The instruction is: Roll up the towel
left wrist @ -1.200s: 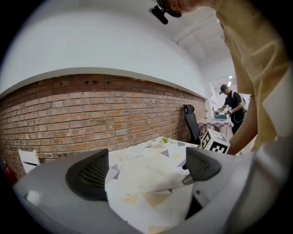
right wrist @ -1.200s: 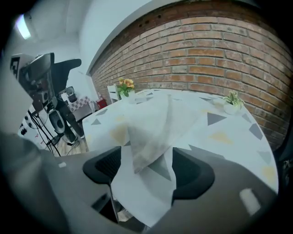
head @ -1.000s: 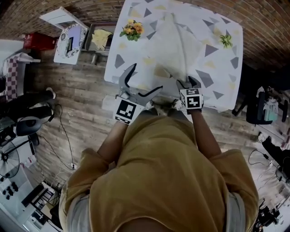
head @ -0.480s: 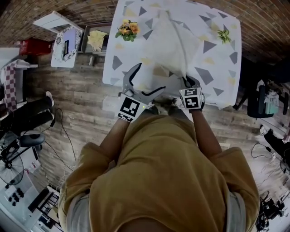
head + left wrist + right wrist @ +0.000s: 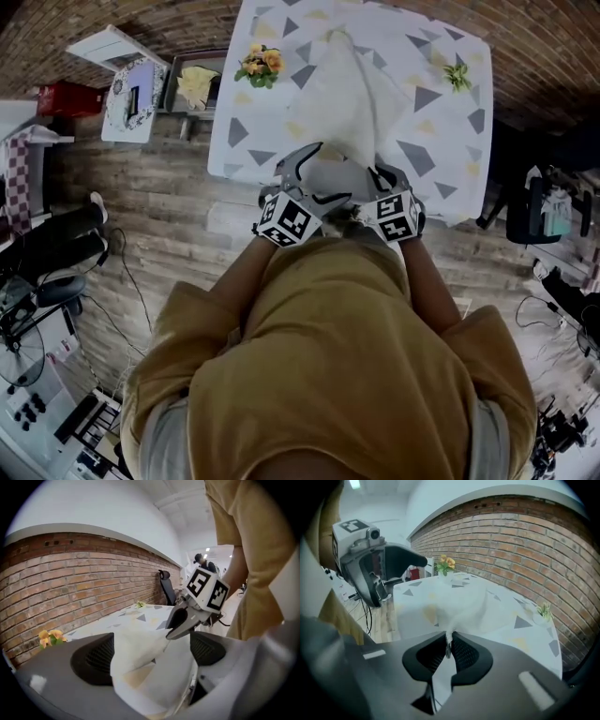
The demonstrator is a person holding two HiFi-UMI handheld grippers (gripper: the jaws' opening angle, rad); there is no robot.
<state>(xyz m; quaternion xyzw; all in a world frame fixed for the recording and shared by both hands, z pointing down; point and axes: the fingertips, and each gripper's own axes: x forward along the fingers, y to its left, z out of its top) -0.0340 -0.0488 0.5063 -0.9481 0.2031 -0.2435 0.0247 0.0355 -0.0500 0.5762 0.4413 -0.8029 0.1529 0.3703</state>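
A white towel (image 5: 352, 94) lies lengthwise down the middle of the table (image 5: 450, 141), which has a triangle-print cloth. Its near end is gathered up at the table's front edge. My right gripper (image 5: 380, 176) has just been closing and is shut on the towel's near right corner; in the right gripper view the cloth (image 5: 454, 606) is pinched thin in that gripper (image 5: 449, 644). My left gripper (image 5: 314, 173) stands wide open around the near left part, and the towel (image 5: 150, 667) bulges loosely between its jaws (image 5: 150, 653). The right gripper (image 5: 180, 623) shows just beyond.
Orange flowers (image 5: 261, 64) stand at the table's far left, a small green plant (image 5: 457, 77) at the far right. On the wooden floor to the left are a tray with yellow cloth (image 5: 195, 82) and a red box (image 5: 70, 94). An office chair (image 5: 539, 211) stands right.
My left gripper has swung right and down onto the towel's near edge, its jaws now around the cloth. The right gripper has stayed at its corner, which is bunched and slightly raised.
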